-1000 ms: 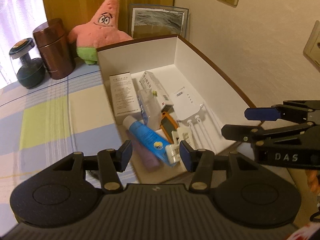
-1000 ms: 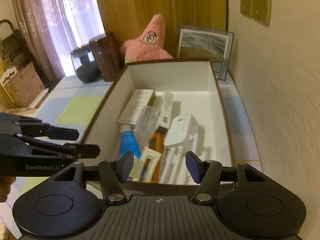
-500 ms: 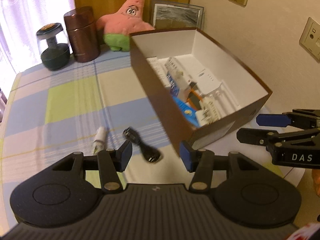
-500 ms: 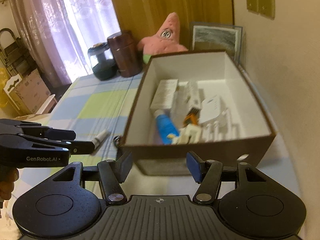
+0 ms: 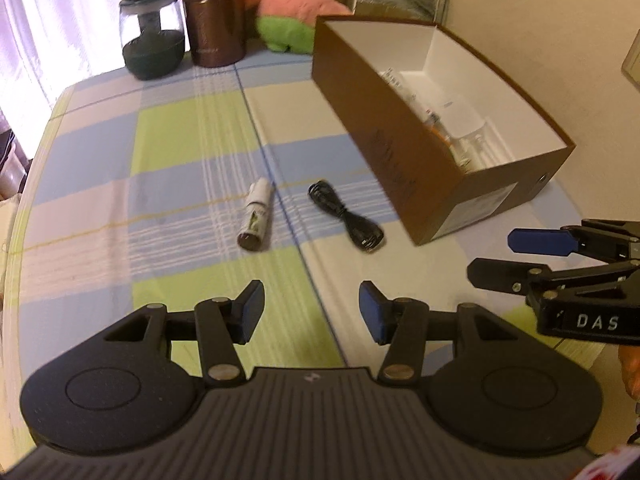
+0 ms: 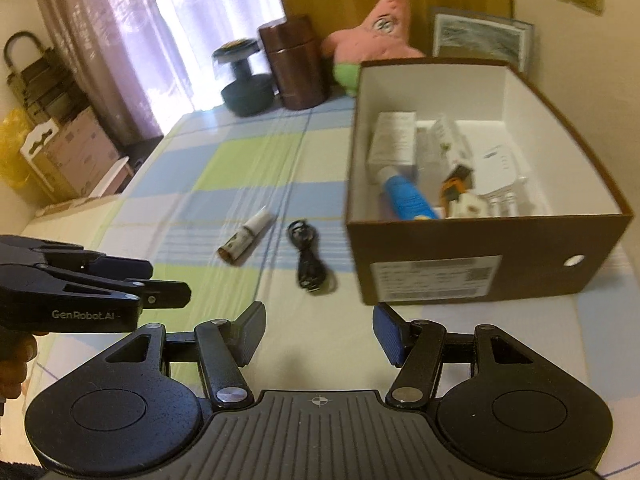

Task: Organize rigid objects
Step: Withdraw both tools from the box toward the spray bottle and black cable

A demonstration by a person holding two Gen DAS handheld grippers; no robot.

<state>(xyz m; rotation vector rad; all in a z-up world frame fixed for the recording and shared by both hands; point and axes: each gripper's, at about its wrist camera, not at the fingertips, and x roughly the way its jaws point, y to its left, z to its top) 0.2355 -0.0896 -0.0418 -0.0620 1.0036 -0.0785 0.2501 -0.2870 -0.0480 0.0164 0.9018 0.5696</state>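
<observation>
Nearest, the left gripper (image 5: 311,317) hangs over the checked tablecloth (image 5: 168,168) with its blue pads spread apart and nothing between them; the right gripper (image 6: 319,335) is likewise wide apart and empty, just short of the brown box (image 6: 480,256). Beyond them, toward the middle of the cloth, a small white bottle (image 5: 255,220) lies on its side beside a coiled black cable (image 5: 346,222) (near, not touching); the box stands by the right edge, holding a blue tube (image 6: 406,196), white cartons (image 6: 394,142) and a white router (image 6: 498,174). At the far edge sit a copper canister (image 5: 214,14), a dark glass jar (image 5: 152,36) and a pink starfish plush (image 5: 298,0).
</observation>
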